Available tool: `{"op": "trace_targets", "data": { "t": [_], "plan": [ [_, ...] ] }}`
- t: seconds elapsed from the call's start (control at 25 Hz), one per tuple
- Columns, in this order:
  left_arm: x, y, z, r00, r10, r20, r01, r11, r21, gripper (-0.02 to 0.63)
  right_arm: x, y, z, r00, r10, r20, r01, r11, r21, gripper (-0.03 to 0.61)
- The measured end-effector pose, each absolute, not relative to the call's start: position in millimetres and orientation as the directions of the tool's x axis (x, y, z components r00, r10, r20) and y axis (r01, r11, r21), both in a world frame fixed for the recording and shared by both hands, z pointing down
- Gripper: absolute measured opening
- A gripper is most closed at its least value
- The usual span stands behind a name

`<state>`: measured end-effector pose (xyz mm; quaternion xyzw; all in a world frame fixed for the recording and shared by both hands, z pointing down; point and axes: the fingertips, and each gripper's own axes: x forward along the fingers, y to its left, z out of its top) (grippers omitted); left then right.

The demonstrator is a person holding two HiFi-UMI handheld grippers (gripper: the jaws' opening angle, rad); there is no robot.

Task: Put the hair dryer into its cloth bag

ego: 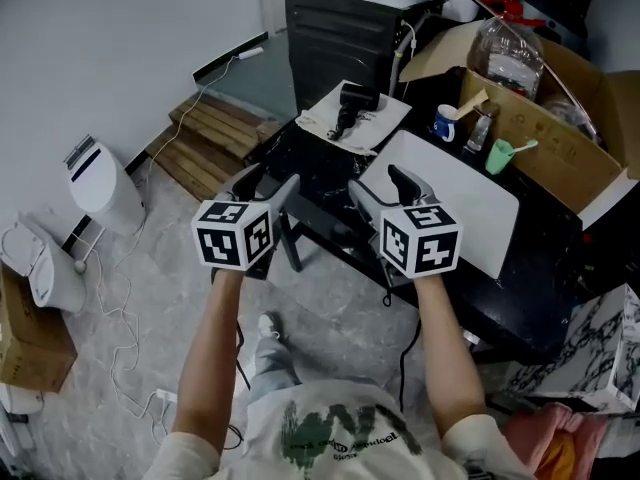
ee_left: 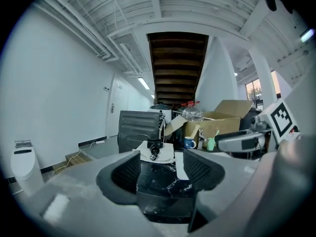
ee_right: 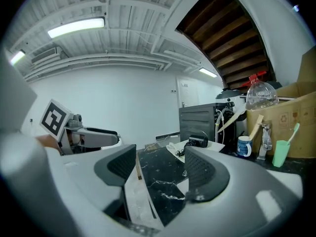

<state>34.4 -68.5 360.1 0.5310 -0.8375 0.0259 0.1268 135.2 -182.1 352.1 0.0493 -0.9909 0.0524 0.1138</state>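
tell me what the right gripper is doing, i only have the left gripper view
Observer: The right gripper has its fingers apart, nothing between them.
Operator: is the bag flat or bunched, i see it edge on
Observer: Flat. From the head view the cloth bag is spread out with the hair dryer lying on top, outside it.
Operator: what is right of it
Observer: A large white board lies flat on the table, just ahead of the right gripper.
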Motion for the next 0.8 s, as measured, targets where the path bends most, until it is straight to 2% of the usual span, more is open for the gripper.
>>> {"op": "trace_targets", "data": {
  "t": [0.24,0.56,0.8],
  "plan": [
    [-35.9,-92.8,362.2,-0.324,-0.913,0.248,-0.927,0.359,0.108,0.282,71.5,-199.3,356.0,-0.951,-0.168,0.259,-0.198,0.976,-0.094,0.296],
    [-123.8,-128.1,362.0,-0.146,-0.951,0.272,-0.973,0.188,0.136,0.282,-6.7,-215.9,346.1,-0.897,-0.322,0.303,-0.364,0.927,-0.093,0.296],
    [-162.6,-148.6,364.6,-0.04,-0.961,0.274,-0.985,0.084,0.149,0.282,-40.5,-224.9,348.7,-0.85,-0.408,0.332,-0.46,0.883,-0.092,0.296]
  ]
}}
